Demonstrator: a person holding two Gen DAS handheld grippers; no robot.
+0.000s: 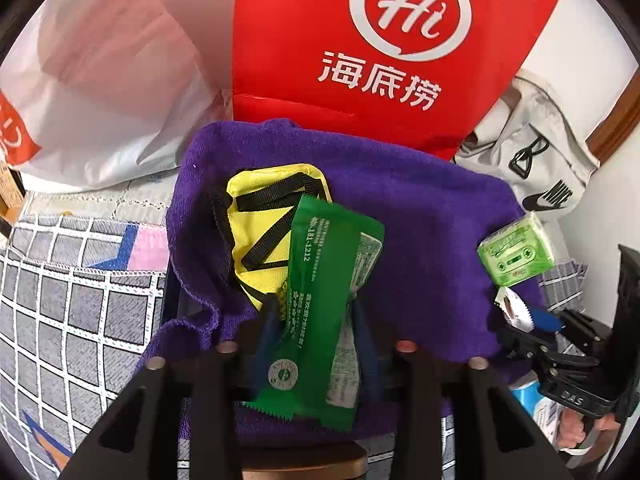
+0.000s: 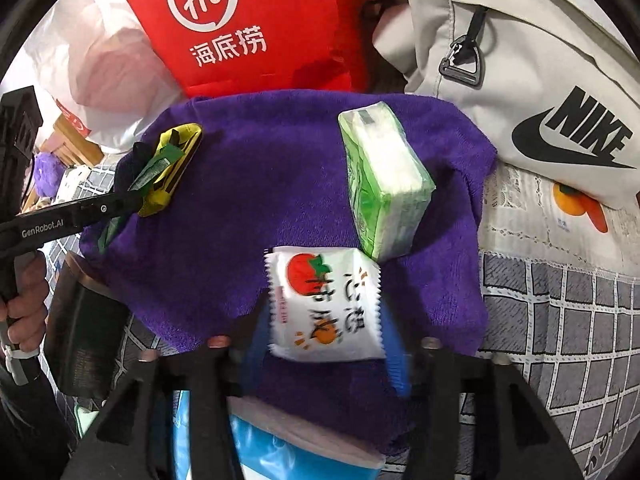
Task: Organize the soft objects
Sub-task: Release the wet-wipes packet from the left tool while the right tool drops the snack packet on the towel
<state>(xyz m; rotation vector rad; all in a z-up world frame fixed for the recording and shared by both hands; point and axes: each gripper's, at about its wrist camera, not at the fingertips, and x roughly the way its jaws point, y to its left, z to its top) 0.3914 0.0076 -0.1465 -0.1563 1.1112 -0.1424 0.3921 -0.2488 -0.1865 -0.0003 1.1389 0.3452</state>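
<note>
Left fingers (image 1: 316, 320) grasping green packet (image 1: 320, 312), right fingers (image 2: 326, 320) grasping white sachet (image 2: 324, 304), above purple towel (image 2: 260, 184)

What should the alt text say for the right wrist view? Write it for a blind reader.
The right gripper holds a white tomato-print packet over a purple towel. A green tissue pack lies just beyond; a red bag and a grey Nike backpack sit behind.

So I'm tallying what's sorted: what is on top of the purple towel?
On the purple towel: yellow pouch, green tissue pack. Both grippers hold packets above it. What lies beneath it is covered.
</note>
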